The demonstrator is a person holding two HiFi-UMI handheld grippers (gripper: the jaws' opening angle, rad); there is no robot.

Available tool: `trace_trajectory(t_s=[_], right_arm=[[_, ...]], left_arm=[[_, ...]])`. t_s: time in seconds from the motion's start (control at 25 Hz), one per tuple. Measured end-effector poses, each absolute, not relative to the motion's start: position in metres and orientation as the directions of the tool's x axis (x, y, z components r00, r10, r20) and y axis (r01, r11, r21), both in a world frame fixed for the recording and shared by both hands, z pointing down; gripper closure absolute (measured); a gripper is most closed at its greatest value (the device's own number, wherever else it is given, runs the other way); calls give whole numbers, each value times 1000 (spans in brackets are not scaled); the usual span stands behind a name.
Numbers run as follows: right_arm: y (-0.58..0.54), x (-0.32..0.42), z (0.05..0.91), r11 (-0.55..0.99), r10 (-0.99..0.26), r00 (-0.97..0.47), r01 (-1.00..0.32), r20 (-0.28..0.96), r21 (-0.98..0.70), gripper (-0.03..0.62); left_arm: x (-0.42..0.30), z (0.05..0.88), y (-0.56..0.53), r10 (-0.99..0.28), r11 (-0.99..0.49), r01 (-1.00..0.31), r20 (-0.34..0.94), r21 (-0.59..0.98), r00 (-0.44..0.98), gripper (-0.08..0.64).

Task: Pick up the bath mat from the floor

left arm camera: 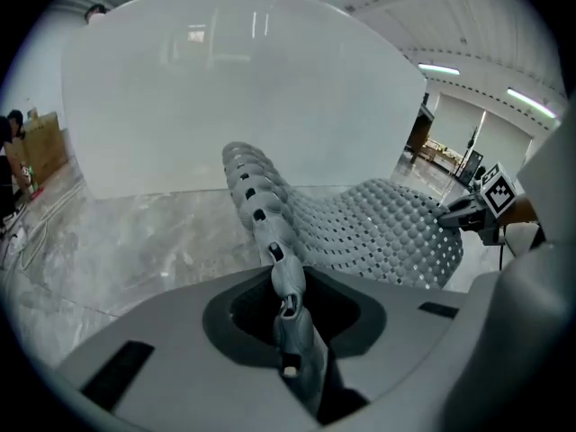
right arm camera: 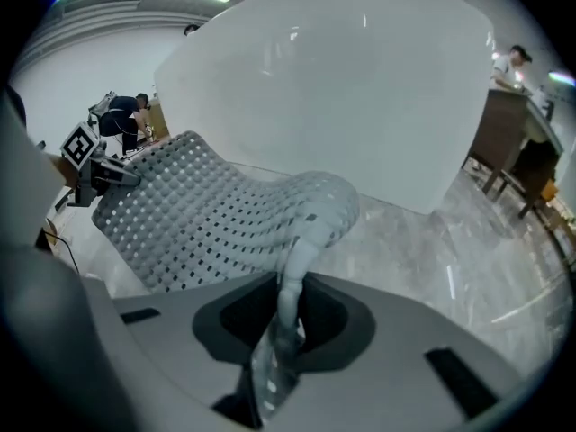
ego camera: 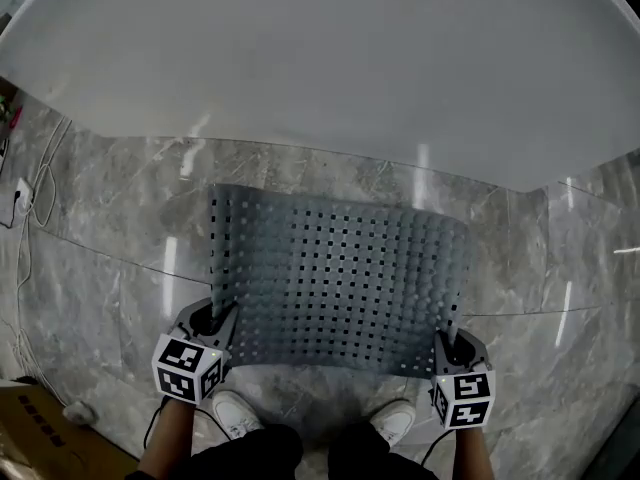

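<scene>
Marble floor (ego camera: 100,278) stretching below | bath mat (ego camera: 340,278) sagging — left gripper (ego camera: 222,320) clamping its near-left corner | right gripper (ego camera: 447,340) clamping its near-right corner

Head view: steeply down onto floor (ego camera: 100,268), white curved body (ego camera: 320,58) in upper frame. Gripper views: low, close, facing it. All share bath mat (ego camera: 335,283).

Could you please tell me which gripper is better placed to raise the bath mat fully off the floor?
Neither alone: the left gripper and right gripper are each clamped on one near corner of the bath mat, which spans between them. Raising both together should lift it evenly.
</scene>
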State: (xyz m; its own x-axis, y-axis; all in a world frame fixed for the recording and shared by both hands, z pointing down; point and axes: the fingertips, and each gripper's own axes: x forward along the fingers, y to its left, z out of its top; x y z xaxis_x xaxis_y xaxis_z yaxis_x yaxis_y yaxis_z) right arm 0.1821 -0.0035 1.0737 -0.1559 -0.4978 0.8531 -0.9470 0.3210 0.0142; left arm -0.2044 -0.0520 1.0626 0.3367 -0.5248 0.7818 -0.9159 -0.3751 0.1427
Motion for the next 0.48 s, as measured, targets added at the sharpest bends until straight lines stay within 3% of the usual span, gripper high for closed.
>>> trace_trajectory(t_s=[0.48], right_arm=[[-26,178,783,283,-651,-129,-956,748,81,509]], left_arm=[[-200,772,-77,-676,-350,-933,667,82,312,488]])
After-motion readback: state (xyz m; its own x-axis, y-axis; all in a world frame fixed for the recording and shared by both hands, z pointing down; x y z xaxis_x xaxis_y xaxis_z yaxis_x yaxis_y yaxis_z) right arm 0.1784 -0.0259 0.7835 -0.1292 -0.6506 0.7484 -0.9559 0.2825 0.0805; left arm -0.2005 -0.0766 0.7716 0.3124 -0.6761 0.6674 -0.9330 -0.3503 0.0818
